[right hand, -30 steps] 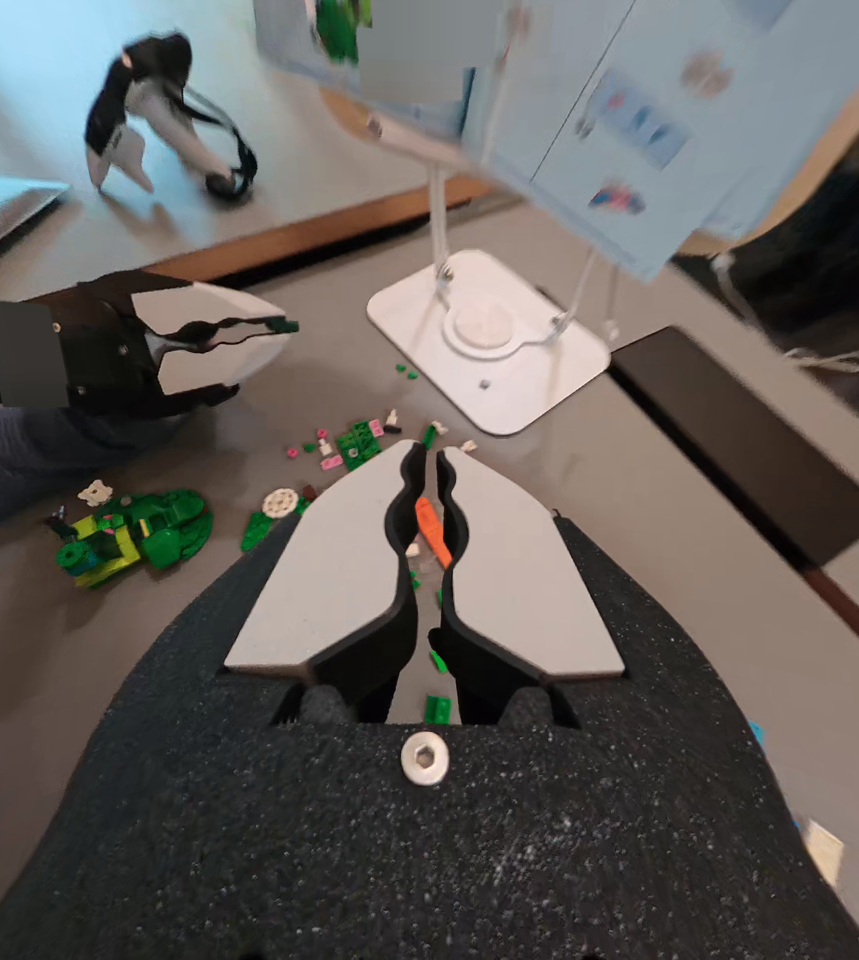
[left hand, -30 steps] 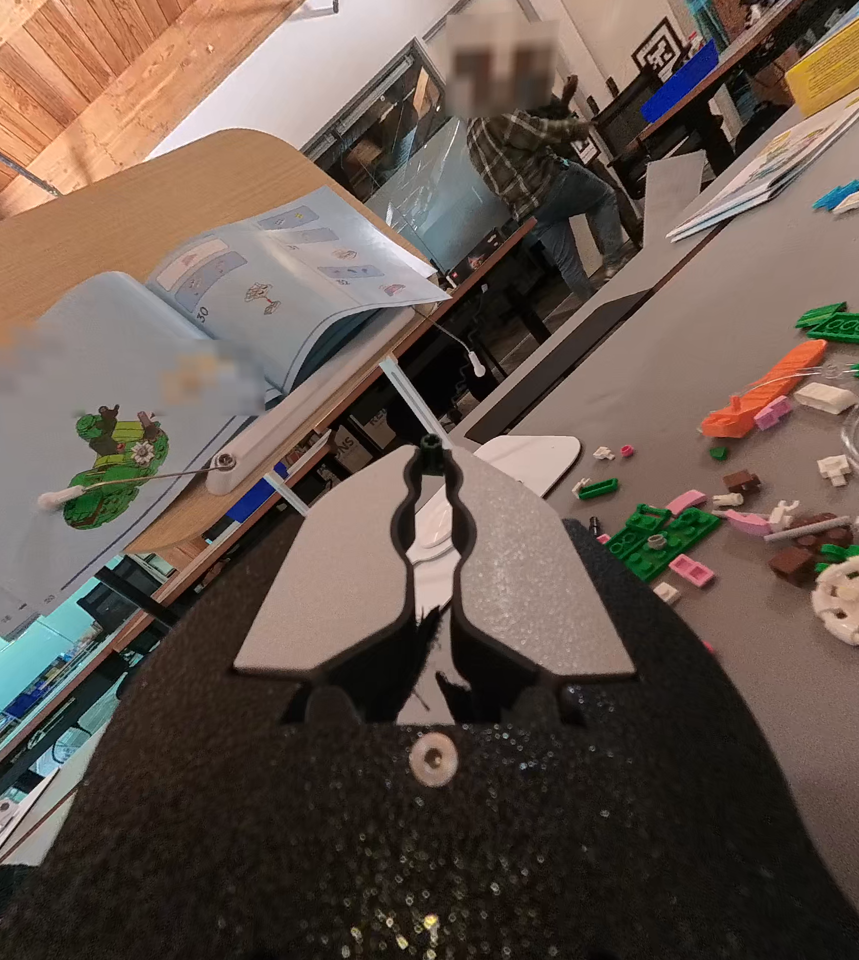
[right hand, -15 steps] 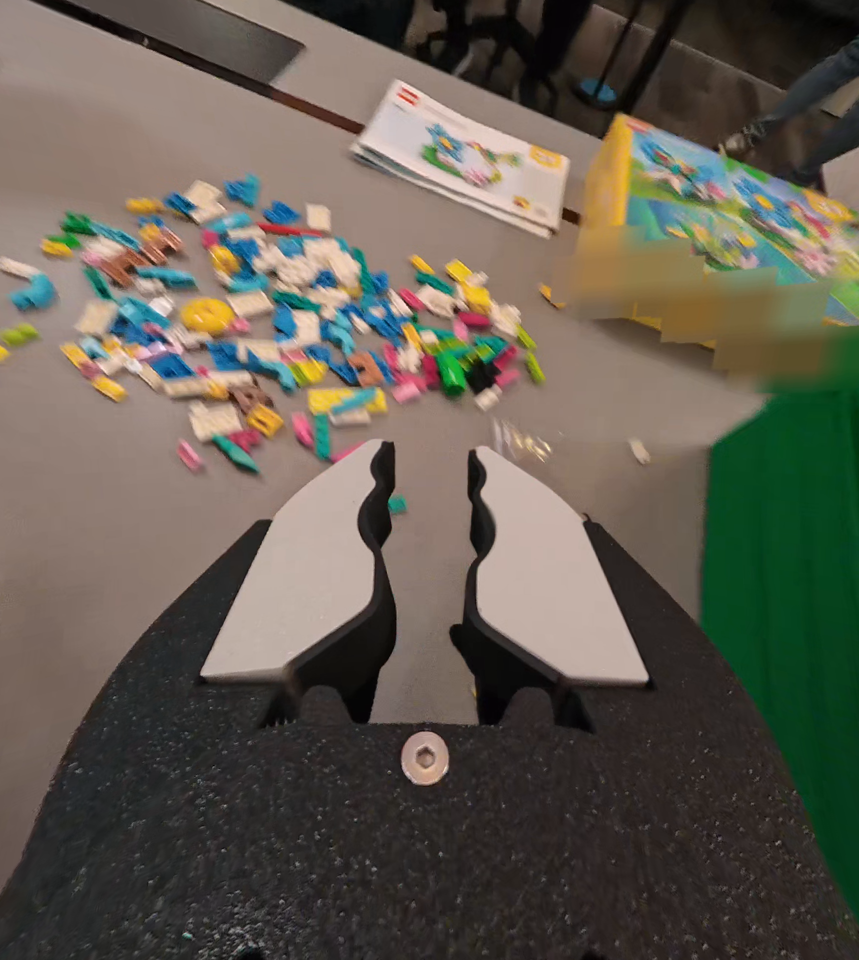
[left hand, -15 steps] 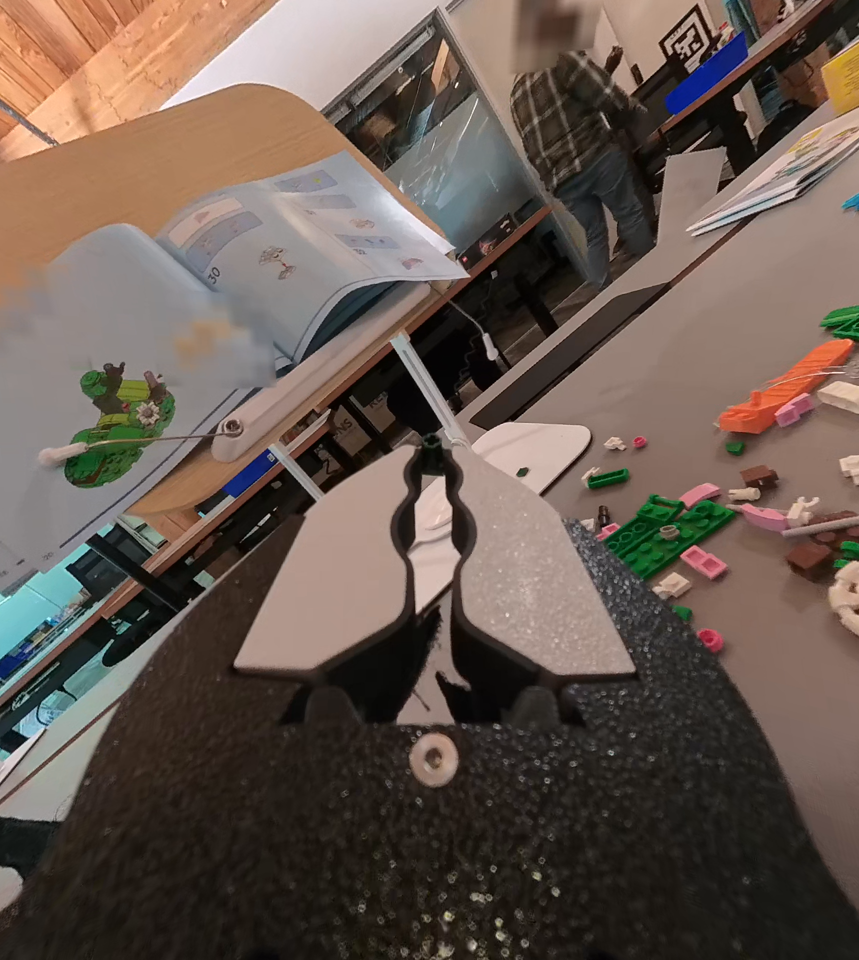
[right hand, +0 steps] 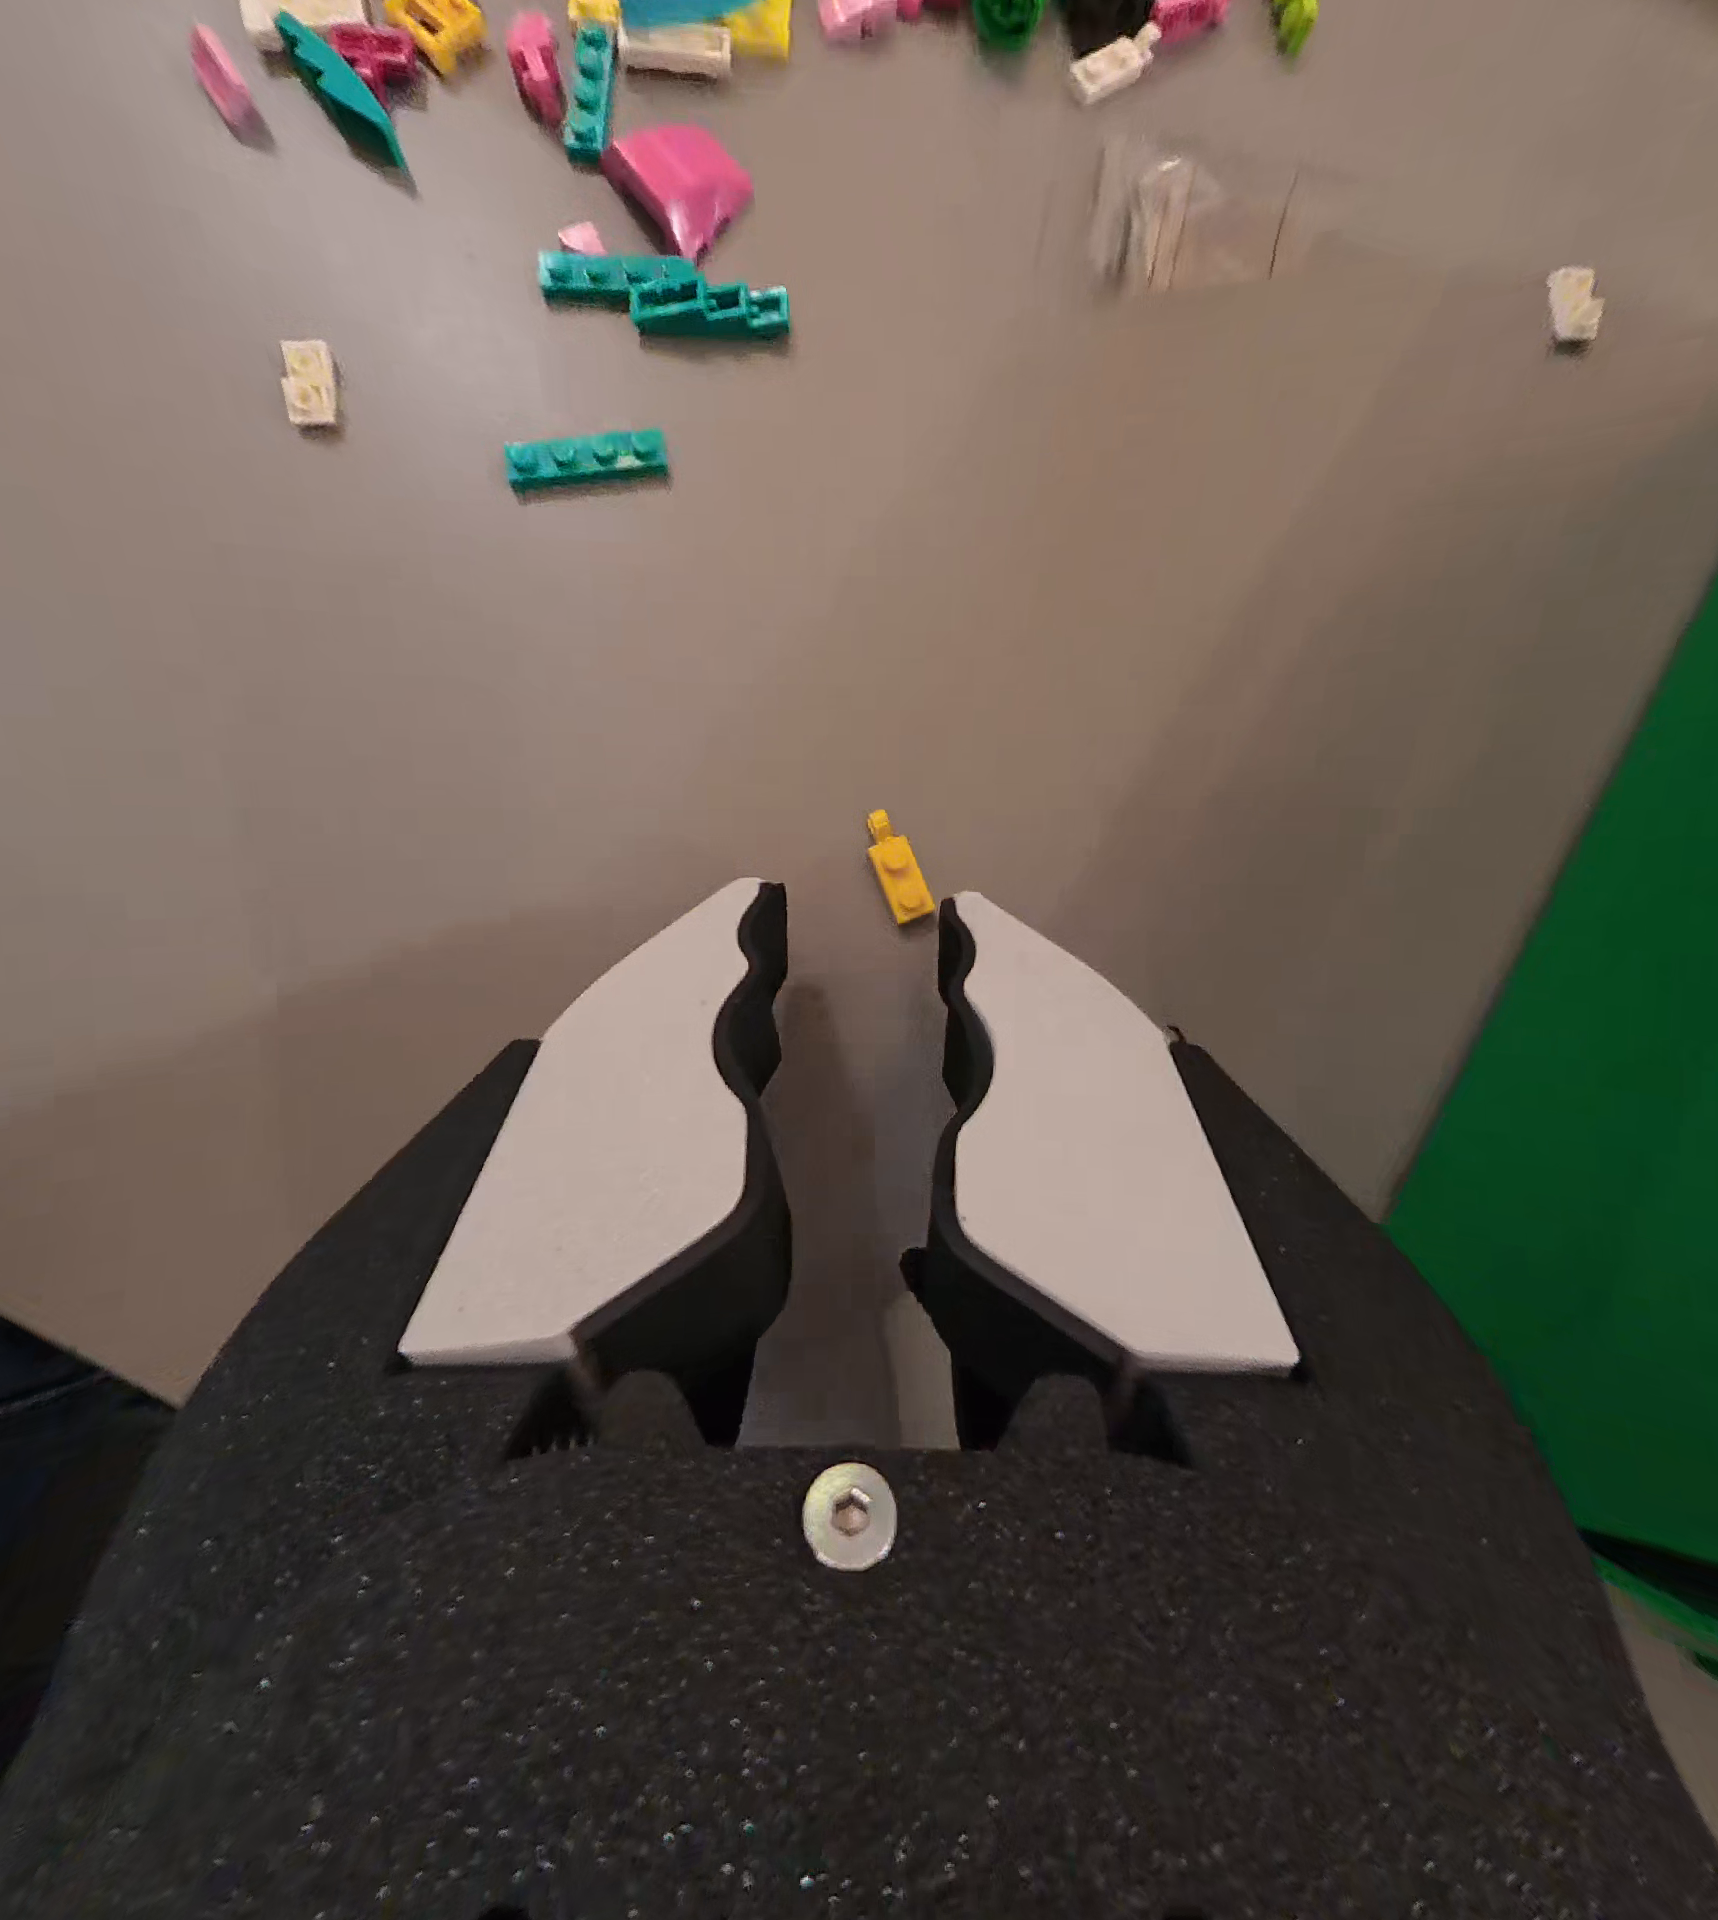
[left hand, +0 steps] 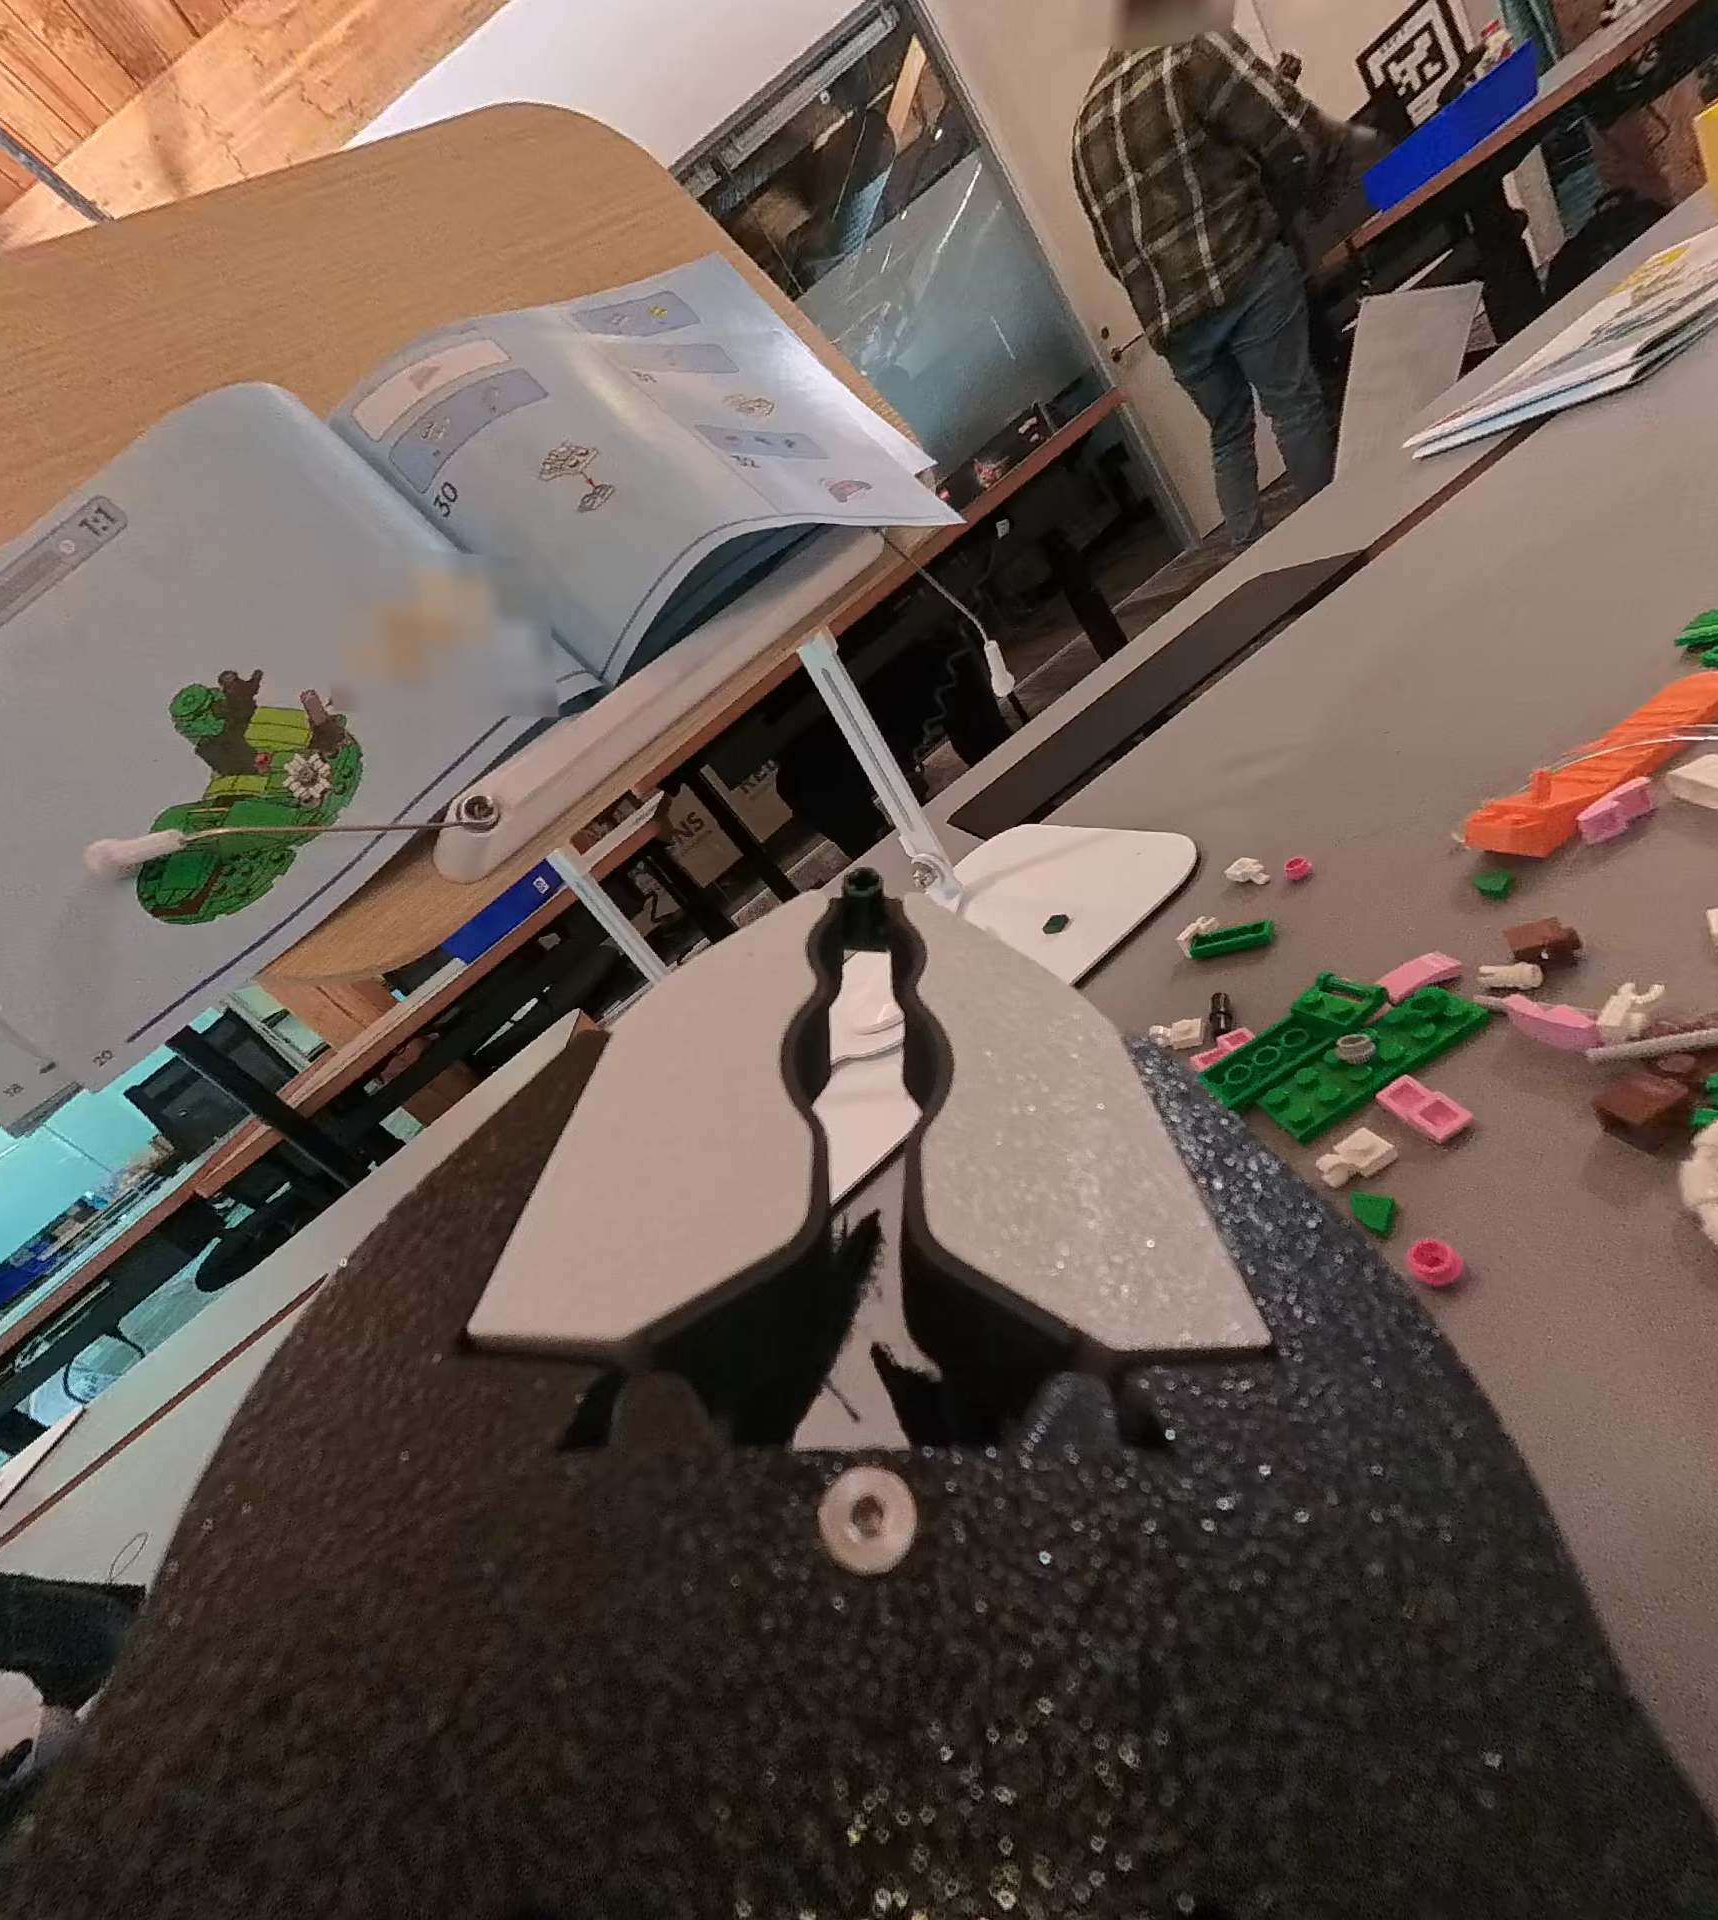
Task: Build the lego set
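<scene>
My left gripper (left hand: 863, 909) is shut on a small dark green lego piece (left hand: 861, 889) and holds it in the air, tilted up toward the open instruction booklet (left hand: 335, 582) on its white stand (left hand: 1073, 883). Loose green, pink, brown and white lego pieces (left hand: 1343, 1060) and an orange piece (left hand: 1603, 758) lie on the grey table to its right. My right gripper (right hand: 860, 902) is open and empty, pointing down at the grey table just short of a small yellow lego piece (right hand: 899, 868). Teal pieces (right hand: 663, 294) and pink pieces (right hand: 678, 187) lie farther ahead.
A green surface (right hand: 1644, 1039) borders the table on the right in the right wrist view. A person in a plaid shirt (left hand: 1198, 197) stands far off by other tables. A second booklet (left hand: 1624, 312) lies at the table's far right. A clear plastic bag (right hand: 1187, 223) lies ahead. The left gripper's tips are roughly 70 cm from the right gripper's.
My right gripper has swung from the stand area to the far pile of bright pieces and dropped low over the table, opening wider. My left gripper has kept its hold and shifted only slightly.
</scene>
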`<state>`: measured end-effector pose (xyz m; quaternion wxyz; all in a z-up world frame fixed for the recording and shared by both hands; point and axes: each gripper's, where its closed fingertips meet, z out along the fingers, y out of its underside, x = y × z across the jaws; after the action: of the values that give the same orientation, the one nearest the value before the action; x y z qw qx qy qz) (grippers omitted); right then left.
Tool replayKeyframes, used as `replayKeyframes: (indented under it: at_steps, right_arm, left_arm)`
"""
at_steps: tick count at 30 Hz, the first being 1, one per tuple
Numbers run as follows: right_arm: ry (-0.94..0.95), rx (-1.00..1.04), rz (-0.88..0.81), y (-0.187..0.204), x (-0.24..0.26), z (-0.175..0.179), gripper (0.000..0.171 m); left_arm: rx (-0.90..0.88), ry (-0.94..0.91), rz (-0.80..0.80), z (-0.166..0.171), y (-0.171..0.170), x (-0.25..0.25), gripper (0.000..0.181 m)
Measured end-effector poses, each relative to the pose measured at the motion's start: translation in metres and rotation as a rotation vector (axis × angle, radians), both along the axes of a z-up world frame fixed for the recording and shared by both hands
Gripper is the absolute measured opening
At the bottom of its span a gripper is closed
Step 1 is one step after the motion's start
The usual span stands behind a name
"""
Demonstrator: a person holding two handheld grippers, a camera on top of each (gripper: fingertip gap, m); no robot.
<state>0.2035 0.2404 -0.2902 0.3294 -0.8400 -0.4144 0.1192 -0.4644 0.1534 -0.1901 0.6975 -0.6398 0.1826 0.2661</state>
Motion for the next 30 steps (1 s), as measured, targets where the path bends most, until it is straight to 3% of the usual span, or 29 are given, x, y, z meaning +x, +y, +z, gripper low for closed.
replayKeyframes:
  at_steps: [7,9,13,19,24,26,28,30]
  right_arm:
    - [0.039,-0.011,0.001,0.013,-0.004,-0.012,0.019]
    - [0.028,-0.023,0.012,0.014,-0.005,-0.012,0.008]
    - [0.003,-0.039,0.03,0.014,-0.01,-0.011,0.007]
    - [-0.01,0.047,0.131,0.024,-0.06,-0.003,0.007]
    - [-0.076,0.067,0.12,0.046,-0.083,-0.009,0.007]
    - [-0.042,0.031,0.123,0.049,-0.09,-0.011,0.011]
    - [-0.017,0.002,0.103,0.051,-0.094,-0.009,0.029]
    - [0.024,0.022,0.114,0.053,-0.104,-0.002,0.031]
  left_arm:
    - [-0.007,0.004,-0.002,-0.001,0.0,0.001,0.008]
    - [-0.009,0.003,-0.002,-0.002,0.001,0.0,0.008]
    - [-0.011,0.004,-0.003,-0.002,0.001,0.001,0.008]
    - [-0.014,0.006,-0.01,-0.002,0.001,0.002,0.008]
    - [-0.014,0.003,-0.014,-0.002,0.001,0.002,0.008]
    - [-0.013,0.002,-0.015,-0.002,0.001,0.001,0.008]
    - [-0.013,0.001,-0.016,-0.002,0.002,0.001,0.008]
    - [-0.014,-0.001,-0.017,-0.002,0.002,0.001,0.008]
